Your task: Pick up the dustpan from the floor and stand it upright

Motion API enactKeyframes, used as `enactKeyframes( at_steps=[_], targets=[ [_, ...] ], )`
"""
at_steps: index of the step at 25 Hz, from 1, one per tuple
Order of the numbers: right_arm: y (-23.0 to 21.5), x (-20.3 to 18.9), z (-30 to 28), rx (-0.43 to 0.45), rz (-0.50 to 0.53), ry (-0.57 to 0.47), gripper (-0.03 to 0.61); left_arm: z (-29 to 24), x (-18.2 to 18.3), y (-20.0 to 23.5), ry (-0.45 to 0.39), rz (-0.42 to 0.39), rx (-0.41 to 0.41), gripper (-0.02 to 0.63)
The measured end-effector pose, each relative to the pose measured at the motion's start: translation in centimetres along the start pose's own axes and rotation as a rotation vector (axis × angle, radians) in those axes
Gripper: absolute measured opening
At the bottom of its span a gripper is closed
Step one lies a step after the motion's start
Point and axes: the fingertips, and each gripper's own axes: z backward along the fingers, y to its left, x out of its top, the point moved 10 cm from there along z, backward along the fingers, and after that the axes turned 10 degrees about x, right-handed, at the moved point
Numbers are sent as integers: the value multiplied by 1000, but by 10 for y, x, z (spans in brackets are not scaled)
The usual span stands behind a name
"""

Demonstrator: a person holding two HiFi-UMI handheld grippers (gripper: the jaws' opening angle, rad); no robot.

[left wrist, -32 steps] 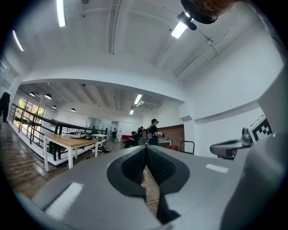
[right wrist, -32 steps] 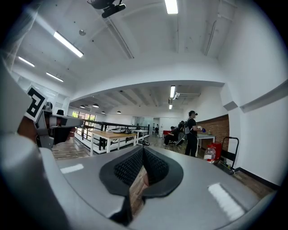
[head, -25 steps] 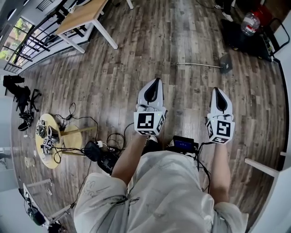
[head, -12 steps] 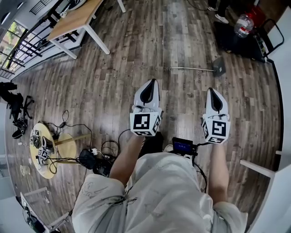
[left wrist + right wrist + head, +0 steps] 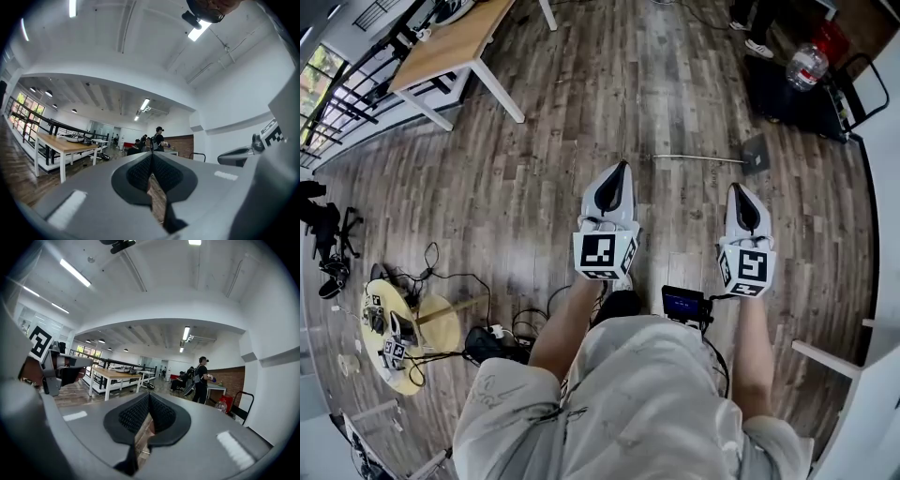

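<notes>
Right gripper (image 5: 740, 193), jaws closed on nothing, sits nearer the dustpan (image 5: 757, 156), apparently lying ahead, its handle stretching crosswise leftward.

Cut off or too small
The dustpan (image 5: 756, 154) lies far off, too small to tell which way its pan faces; the worktop (image 5: 455, 42) runs off the top edge, as does a bystander, only shoes (image 5: 759, 47) showing; distant people (image 5: 202, 380) are too small to detail.
</notes>
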Motion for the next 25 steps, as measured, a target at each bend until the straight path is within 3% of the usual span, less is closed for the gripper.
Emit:
enactKeyframes(
  at_steps=[6, 13, 16, 19, 22, 25],
  targets=[
    [55, 59, -196, 5, 42, 18, 6, -127, 26, 169, -32, 32, -5, 20],
    [59, 85, -325, -1, 64, 22, 6, -228, 30, 257, -43, 54, -3, 20],
    [29, 81, -369, -3, 44, 13, 8, -278, 25, 260, -36, 46, -4, 20],
    [-33, 57, -426, 5, 15, 0, 8, -353, 3, 241, -26, 17, -4, 20],
    [-120, 32, -485, 24, -3, -10, 6, -446, -23, 204, -12, -3, 12, 20],
    [-236, 16, -536, 44, -29, -24, 8, -550, -37, 139, -10, -19, 31, 20]
  ],
)
